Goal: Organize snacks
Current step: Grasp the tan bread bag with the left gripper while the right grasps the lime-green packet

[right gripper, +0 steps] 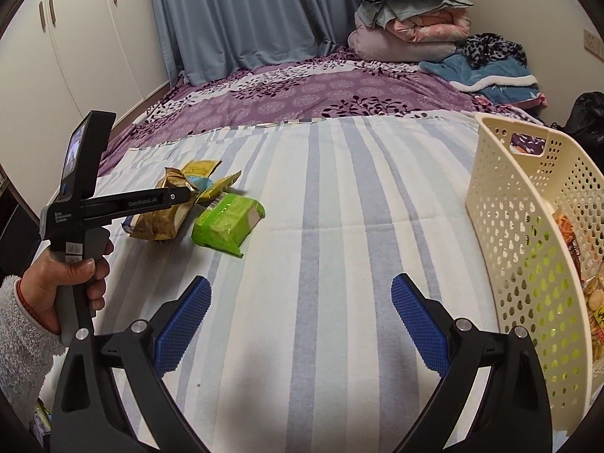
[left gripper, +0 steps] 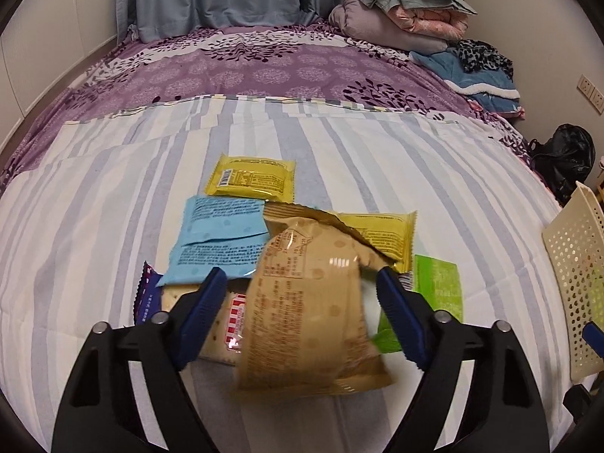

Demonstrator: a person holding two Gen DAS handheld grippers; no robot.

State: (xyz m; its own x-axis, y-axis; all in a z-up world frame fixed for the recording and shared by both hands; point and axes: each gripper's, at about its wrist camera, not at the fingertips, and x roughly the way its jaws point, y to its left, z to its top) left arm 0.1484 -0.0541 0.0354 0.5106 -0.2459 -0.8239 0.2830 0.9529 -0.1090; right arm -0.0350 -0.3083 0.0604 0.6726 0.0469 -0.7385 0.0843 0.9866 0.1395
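Observation:
A pile of snack packets lies on the striped sheet. On top is a tan packet [left gripper: 309, 302], which sits between the fingers of my left gripper [left gripper: 300, 275]. The right pad meets its edge; a gap shows beside the left pad, so the jaws stand open around it. Under and around it lie a light blue packet [left gripper: 219, 238], two yellow packets [left gripper: 251, 179], a green packet [left gripper: 438, 287] and a red-and-white cracker packet [left gripper: 234, 321]. My right gripper [right gripper: 300, 290] hangs open over bare sheet, beside the cream basket [right gripper: 502, 196]. The right wrist view shows the left gripper [right gripper: 185, 194] over the tan packet [right gripper: 158, 222].
The perforated basket stands at the right edge of the bed with several snacks [right gripper: 592, 294] inside. A hand [right gripper: 71, 275] in a fleecy sleeve holds the left gripper. Folded blankets [left gripper: 407, 11] are stacked at the far end, curtains behind, and wardrobe doors [right gripper: 75, 37] at the left.

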